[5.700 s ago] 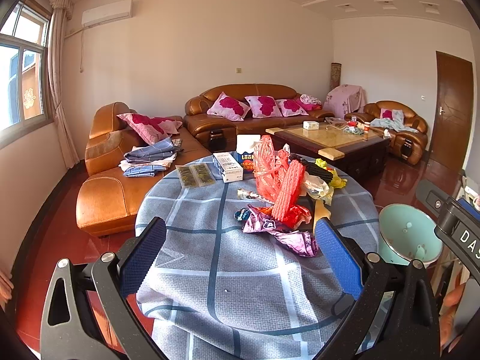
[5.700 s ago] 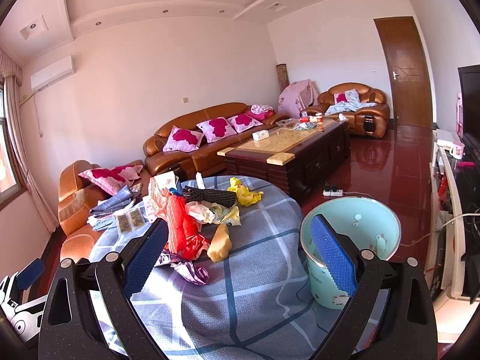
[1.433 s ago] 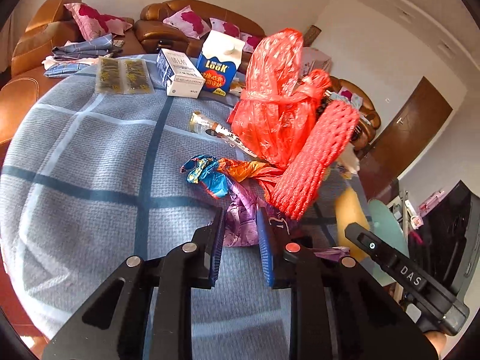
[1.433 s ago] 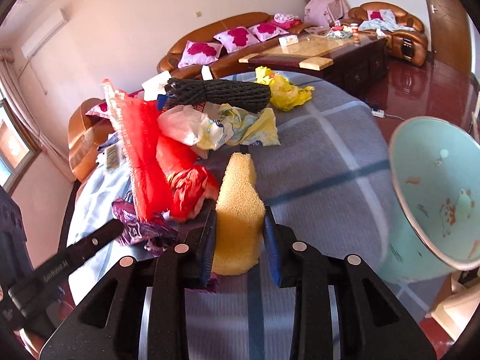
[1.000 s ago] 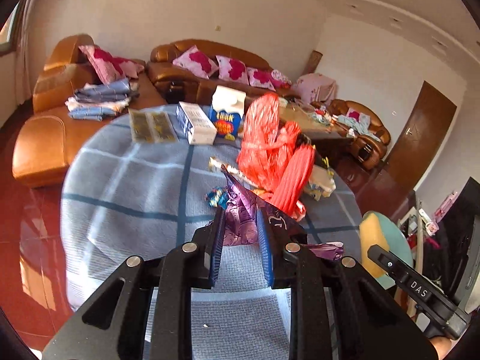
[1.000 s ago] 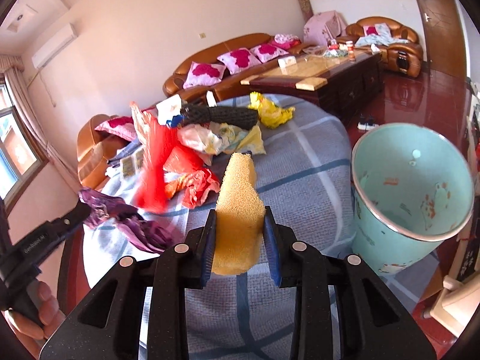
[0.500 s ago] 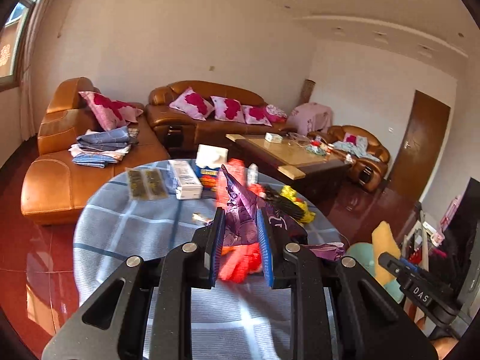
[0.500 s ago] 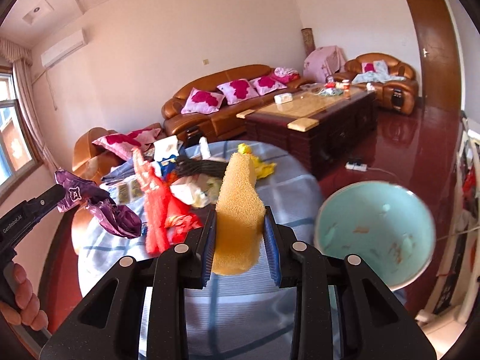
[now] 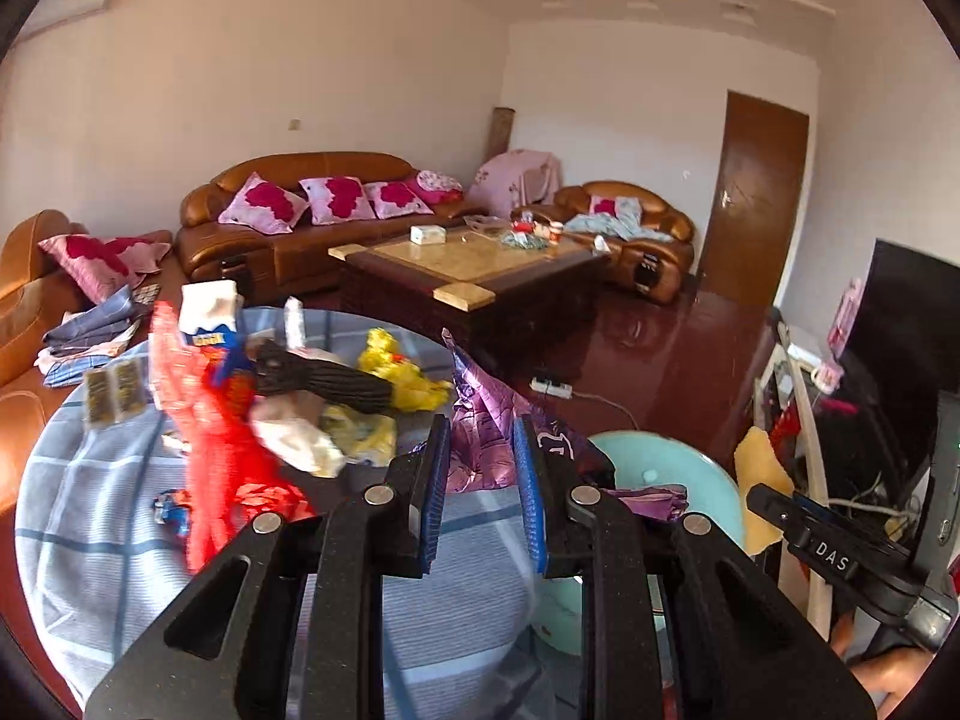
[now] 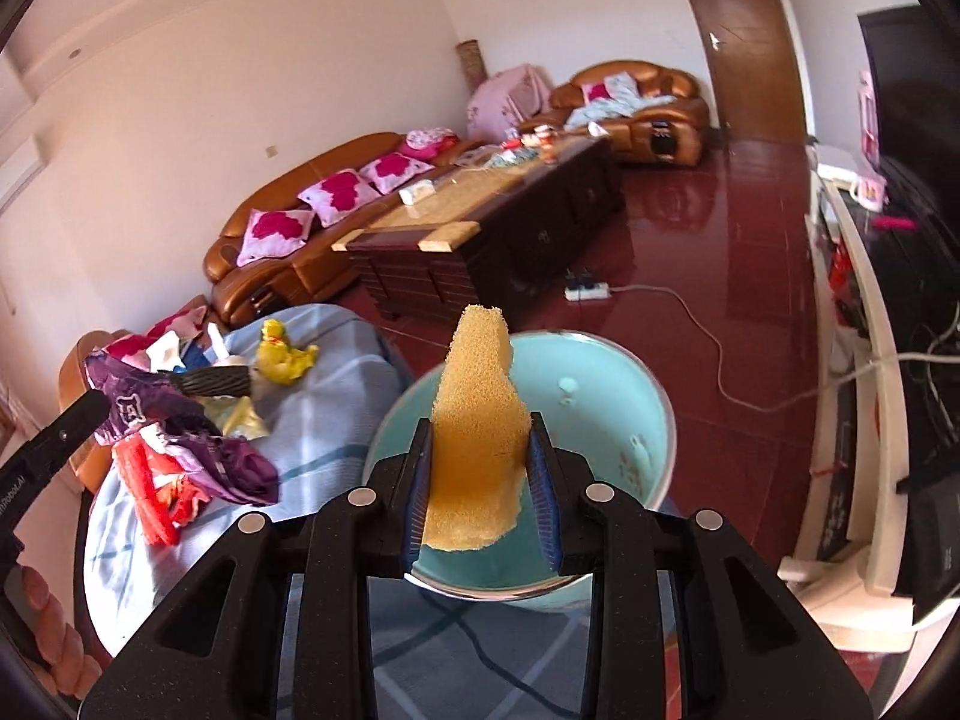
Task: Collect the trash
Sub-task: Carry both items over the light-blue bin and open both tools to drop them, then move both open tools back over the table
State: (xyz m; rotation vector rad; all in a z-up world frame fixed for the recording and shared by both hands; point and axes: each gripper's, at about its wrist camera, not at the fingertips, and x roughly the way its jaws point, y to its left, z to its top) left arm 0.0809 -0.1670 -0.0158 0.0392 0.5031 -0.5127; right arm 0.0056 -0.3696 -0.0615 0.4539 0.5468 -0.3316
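right gripper (image 10: 483,495) clamping sponge (image 10: 477,420) above bin rim (image 10: 663,420), left gripper (image 9: 480,486) clamping wrapper (image 9: 480,450)

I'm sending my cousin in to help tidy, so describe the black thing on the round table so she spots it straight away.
Find the round table with the blue checked cloth in front of the brown sofa. In the litter pile at its far side lies a black ribbed roll, on its side between the red netting and the yellow bag. It is the only dark, tube-shaped piece there.
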